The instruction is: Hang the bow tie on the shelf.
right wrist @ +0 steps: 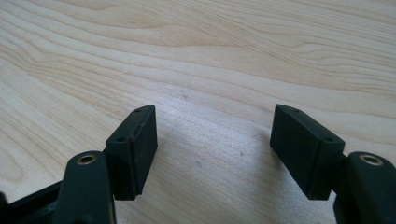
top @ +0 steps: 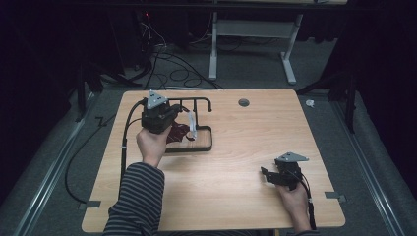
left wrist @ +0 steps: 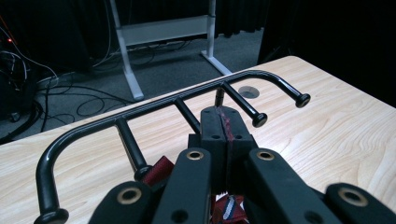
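A black metal rack (top: 205, 146) with a row of knobbed pegs (left wrist: 259, 119) stands at the table's back left. My left gripper (top: 172, 114) is at the rack, just behind the top bar (left wrist: 140, 110). Its jaws are shut (left wrist: 225, 116) on a thin edge of a dark red fabric piece (left wrist: 227, 127). More of the red fabric (top: 179, 132) hangs down inside the rack, with a pale strip (top: 192, 126) beside it. My right gripper (top: 266, 175) rests low over bare wood near the front right, its jaws wide open (right wrist: 215, 135) with nothing between them.
The light wooden table (top: 236, 196) has a round grommet hole (top: 243, 103) at the back. Beyond the far edge are cables on grey carpet (top: 172, 73) and a white desk frame (top: 255, 34). A striped sleeve (top: 137, 196) comes in from the bottom left.
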Demonstrator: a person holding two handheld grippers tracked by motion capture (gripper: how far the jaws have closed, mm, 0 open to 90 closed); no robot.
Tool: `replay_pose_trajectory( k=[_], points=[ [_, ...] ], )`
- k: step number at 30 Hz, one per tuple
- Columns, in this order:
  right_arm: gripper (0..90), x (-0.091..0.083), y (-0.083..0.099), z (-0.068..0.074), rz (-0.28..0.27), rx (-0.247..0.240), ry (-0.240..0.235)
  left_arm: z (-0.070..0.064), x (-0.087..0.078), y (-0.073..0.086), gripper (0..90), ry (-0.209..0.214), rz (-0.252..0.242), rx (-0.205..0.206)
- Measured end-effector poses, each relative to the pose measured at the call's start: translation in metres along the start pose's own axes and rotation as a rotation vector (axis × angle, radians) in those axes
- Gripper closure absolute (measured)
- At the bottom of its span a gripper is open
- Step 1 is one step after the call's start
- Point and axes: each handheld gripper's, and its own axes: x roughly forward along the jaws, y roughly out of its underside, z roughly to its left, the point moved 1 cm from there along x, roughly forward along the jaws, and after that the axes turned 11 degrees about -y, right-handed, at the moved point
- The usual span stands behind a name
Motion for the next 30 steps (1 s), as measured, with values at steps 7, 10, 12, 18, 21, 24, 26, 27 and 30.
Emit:
replay_pose_trajectory(
  k=[7, 10, 12, 18, 21, 24, 26, 27, 30],
  points=[
    [33.4, 0.0, 0.0, 0.0, 0.001, -0.002, -0.001, 0.0, 0.006, -0.002, 89.5, -0.006, 0.001, -0.009],
    [33.5, 0.0, 0.0, 0.0, 0.002, -0.004, -0.001, 0.0, 0.008, -0.002, 89.6, -0.009, 0.0, -0.012],
    [33.5, 0.0, 0.0, 0.0, 0.002, -0.005, -0.001, 0.001, 0.01, -0.003, 89.6, -0.014, 0.0, -0.012],
    [33.5, 0.0, 0.0, 0.0, 0.002, -0.004, 0.0, 0.001, 0.016, -0.004, 89.5, -0.024, 0.003, -0.016],
    [33.5, 0.0, 0.0, 0.0, 0.002, -0.005, 0.0, 0.002, 0.018, -0.003, 89.4, -0.037, 0.008, -0.013],
    [33.5, 0.0, 0.0, 0.0, 0.002, -0.005, 0.0, 0.003, 0.02, -0.002, 89.4, -0.049, 0.01, -0.006],
    [33.5, 0.0, 0.0, 0.0, 0.002, -0.005, 0.0, 0.003, 0.021, -0.002, 89.4, -0.053, 0.014, -0.002],
    [33.5, 0.0, 0.0, 0.0, 0.002, -0.005, 0.0, 0.003, 0.021, -0.002, 89.3, -0.055, 0.017, -0.002],
    [33.5, 0.0, 0.0, 0.0, 0.002, -0.006, 0.001, 0.005, 0.024, 0.0, 89.2, -0.062, 0.027, 0.005]
  ],
)
